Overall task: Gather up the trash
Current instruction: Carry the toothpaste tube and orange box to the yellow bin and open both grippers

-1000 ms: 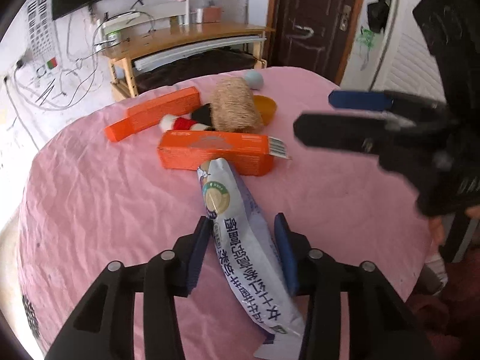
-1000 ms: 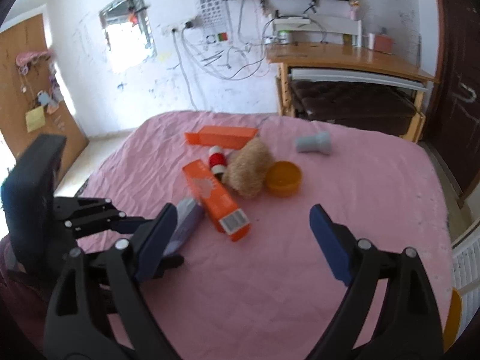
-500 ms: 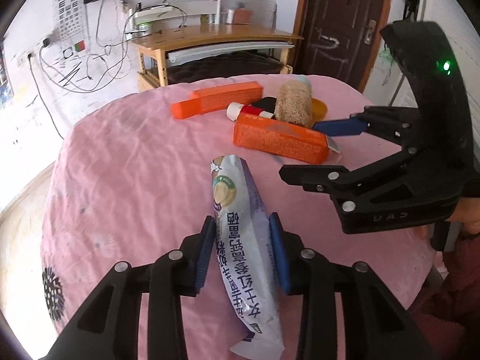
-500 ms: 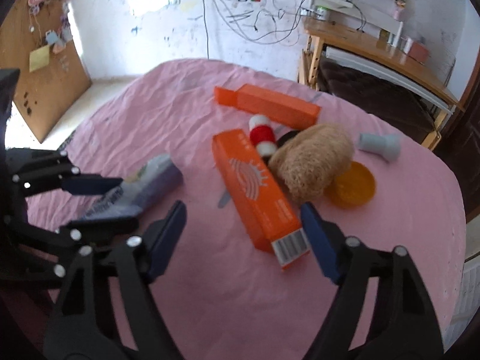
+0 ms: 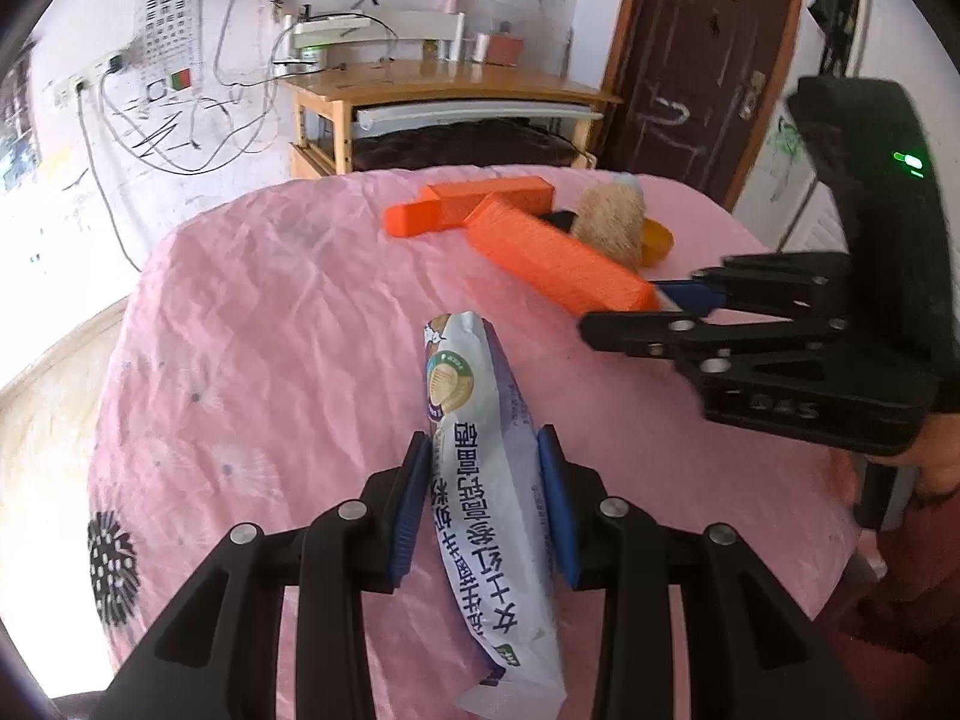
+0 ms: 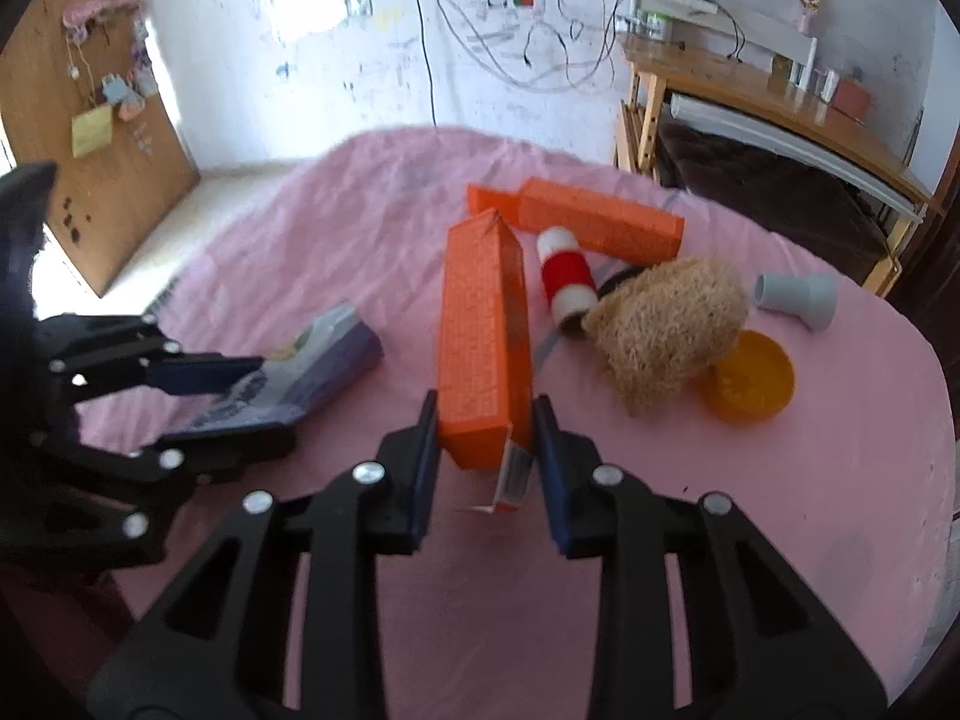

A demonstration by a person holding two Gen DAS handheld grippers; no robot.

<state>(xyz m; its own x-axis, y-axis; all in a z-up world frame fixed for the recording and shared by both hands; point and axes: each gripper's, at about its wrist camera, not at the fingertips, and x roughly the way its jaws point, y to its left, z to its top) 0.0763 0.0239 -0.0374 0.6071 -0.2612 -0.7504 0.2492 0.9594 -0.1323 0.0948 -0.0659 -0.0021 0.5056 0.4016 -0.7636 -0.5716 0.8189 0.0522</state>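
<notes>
Nearest, the left gripper (image 5: 483, 501) is seen narrowed onto a white and purple snack wrapper (image 5: 480, 462), its blue pads (image 5: 410, 510) pressed against the wrapper's two long sides about midway along its length, while the wrapper lies on the pink tablecloth (image 5: 252, 324). Just beyond and to the side, the right gripper (image 6: 483, 462) is seen with its jaws having just been closing around the near end of a long orange carton (image 6: 483, 324); the pads stand at the carton's sides, with a loose barcoded flap (image 6: 513, 474) hanging between them. Contact on the left pad looks firm, but it cannot be told whether the right pad presses the carton itself or only the flap. The grip is best finished squarely on the carton's solid walls, and the lift is best taken straight up, because the carton's far end lies close beside a red and white spool (image 6: 564, 276) and a tan fibre bundle (image 6: 666, 324). Farther back, a second orange carton (image 6: 594, 222), a yellow lid (image 6: 747, 384) and a grey pipe fitting (image 6: 795, 297) are left to be collected.
</notes>
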